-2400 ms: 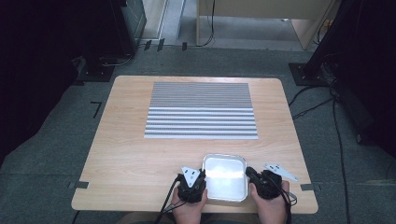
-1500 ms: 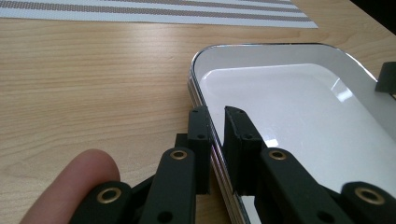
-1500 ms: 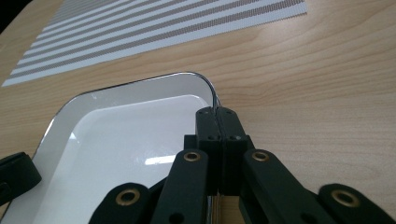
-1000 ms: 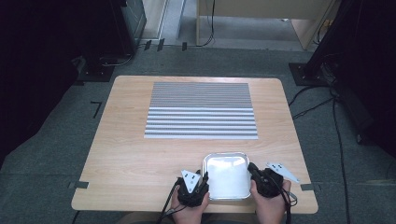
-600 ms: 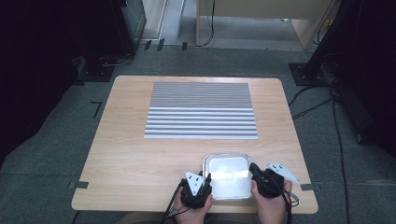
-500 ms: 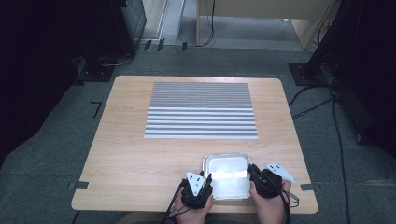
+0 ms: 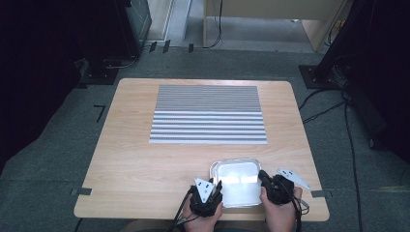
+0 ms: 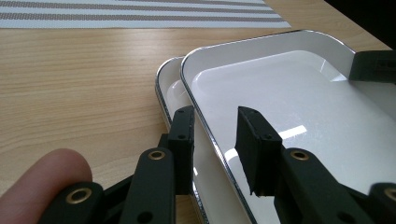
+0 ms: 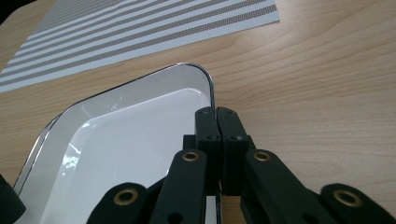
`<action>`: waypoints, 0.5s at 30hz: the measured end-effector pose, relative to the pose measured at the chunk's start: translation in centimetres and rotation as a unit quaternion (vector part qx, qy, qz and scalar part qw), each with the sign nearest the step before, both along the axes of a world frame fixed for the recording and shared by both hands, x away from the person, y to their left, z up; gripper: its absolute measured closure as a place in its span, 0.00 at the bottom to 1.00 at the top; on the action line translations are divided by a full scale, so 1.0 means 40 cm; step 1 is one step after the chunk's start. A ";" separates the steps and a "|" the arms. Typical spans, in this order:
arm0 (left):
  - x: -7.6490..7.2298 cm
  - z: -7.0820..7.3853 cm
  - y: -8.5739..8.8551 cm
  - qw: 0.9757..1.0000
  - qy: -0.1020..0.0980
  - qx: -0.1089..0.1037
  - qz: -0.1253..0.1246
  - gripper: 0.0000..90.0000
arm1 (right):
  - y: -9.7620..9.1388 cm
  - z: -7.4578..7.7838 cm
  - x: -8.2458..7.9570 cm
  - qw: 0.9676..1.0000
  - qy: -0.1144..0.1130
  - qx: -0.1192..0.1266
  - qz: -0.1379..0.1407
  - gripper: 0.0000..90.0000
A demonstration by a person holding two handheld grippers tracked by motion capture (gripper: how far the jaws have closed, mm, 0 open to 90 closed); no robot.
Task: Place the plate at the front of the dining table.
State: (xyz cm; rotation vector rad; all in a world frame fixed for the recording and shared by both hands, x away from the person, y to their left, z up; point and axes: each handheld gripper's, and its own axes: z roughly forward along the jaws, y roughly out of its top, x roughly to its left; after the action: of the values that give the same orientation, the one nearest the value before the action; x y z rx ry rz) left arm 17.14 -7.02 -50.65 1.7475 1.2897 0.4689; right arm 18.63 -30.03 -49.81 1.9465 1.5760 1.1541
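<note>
Two white trays with shiny metal rims lie nested near the table's front edge; the upper tray (image 7: 235, 182) (image 8: 289, 93) (image 9: 130, 135) sits slightly askew over the lower tray (image 8: 169, 88). My left gripper (image 7: 216, 187) (image 8: 217, 126) is at the left side, its jaws apart astride the upper tray's rim: one jaw outside, one inside, with a gap showing. My right gripper (image 7: 263, 177) (image 9: 216, 114) is at the right side. Its jaws have just been closing and are shut on the upper tray's right rim.
A grey-and-white striped placemat (image 7: 208, 114) (image 8: 140, 11) (image 9: 140, 32) lies on the middle and far part of the wooden table (image 7: 135, 159). Dark equipment and cables (image 7: 348, 111) stand on the floor around it. A fingertip (image 8: 37, 182) rests beside the left jaws.
My left gripper has edged right, closer to the tray's left rim. The trays have shifted slightly between the two grippers. The right hand has stayed in place.
</note>
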 end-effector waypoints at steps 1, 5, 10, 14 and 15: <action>0.001 0.000 -0.001 1.000 0.002 -0.002 0.000 0.75 | -0.001 0.000 0.000 1.000 0.000 0.002 -0.002 1.00; 0.002 -0.001 -0.001 1.000 0.004 -0.006 -0.001 0.74 | -0.016 -0.003 -0.001 0.999 0.004 0.030 -0.012 1.00; 0.005 0.000 0.001 1.000 0.011 -0.023 -0.006 0.72 | -0.024 0.000 -0.004 0.999 -0.003 0.038 -0.017 1.00; 0.008 0.005 0.006 0.999 0.013 -0.039 -0.014 0.77 | -0.021 0.007 -0.010 0.999 -0.015 0.041 -0.019 1.00; 0.009 0.006 0.007 0.999 0.013 -0.043 -0.015 0.80 | -0.019 0.008 -0.012 0.999 -0.019 0.040 -0.018 1.00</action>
State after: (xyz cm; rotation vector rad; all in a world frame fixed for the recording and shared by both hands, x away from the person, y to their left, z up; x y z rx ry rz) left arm 17.49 -6.76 -50.40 1.7029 1.2821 0.3691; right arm 18.17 -30.80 -49.49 1.9833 1.4916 1.2503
